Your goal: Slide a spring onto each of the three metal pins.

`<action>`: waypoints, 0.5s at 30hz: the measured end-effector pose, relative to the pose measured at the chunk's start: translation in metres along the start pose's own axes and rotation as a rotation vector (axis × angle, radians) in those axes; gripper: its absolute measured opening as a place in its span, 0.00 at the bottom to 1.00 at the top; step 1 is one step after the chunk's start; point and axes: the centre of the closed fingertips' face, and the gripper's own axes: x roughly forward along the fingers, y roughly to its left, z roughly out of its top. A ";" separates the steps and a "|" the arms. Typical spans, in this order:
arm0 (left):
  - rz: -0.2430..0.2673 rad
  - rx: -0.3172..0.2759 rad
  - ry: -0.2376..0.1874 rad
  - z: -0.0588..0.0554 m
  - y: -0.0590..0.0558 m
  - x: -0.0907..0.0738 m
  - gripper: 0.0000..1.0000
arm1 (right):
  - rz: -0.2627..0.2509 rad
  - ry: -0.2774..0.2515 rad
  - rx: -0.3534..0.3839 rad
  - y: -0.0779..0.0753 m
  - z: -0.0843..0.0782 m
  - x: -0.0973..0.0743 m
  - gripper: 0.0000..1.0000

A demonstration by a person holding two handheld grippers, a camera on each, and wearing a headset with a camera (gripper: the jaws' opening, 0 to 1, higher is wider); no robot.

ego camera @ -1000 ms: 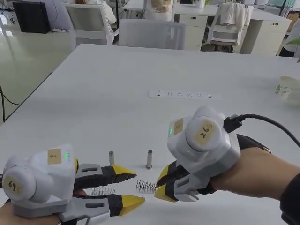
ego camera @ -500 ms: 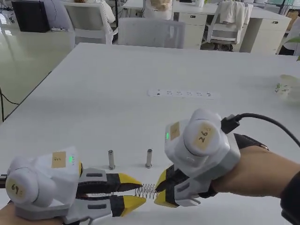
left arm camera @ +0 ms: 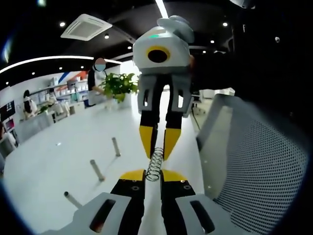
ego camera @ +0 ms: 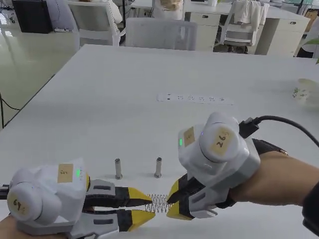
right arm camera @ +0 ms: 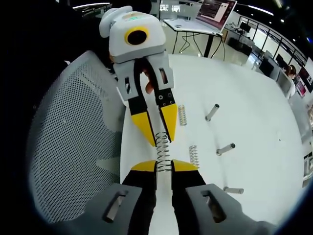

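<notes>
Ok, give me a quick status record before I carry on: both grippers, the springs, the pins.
left gripper: shut on one end of the held spring
right gripper: shut on its other end
held spring: stretched level between the two grippers, above the table
loose springs: two, lying flat on the table
pins: three, upright, all bare
progress: no spring on any pin yet

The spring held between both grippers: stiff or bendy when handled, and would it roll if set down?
Likely flexible: the spring is thin wire in open coils, pinched at each end by the left gripper and right gripper. Probably very light. Laid down, its round form may roll on the smooth table.
</notes>
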 end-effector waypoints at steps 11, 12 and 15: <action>-0.001 0.036 0.021 -0.002 -0.001 0.000 0.03 | 0.004 -0.013 -0.002 0.002 0.010 -0.009 0.08; 0.000 0.043 0.025 -0.003 -0.001 0.001 0.03 | 0.003 -0.020 -0.002 0.003 0.013 -0.010 0.08; 0.000 0.053 0.030 -0.004 -0.001 0.001 0.02 | 0.001 -0.036 -0.003 0.003 0.020 -0.014 0.08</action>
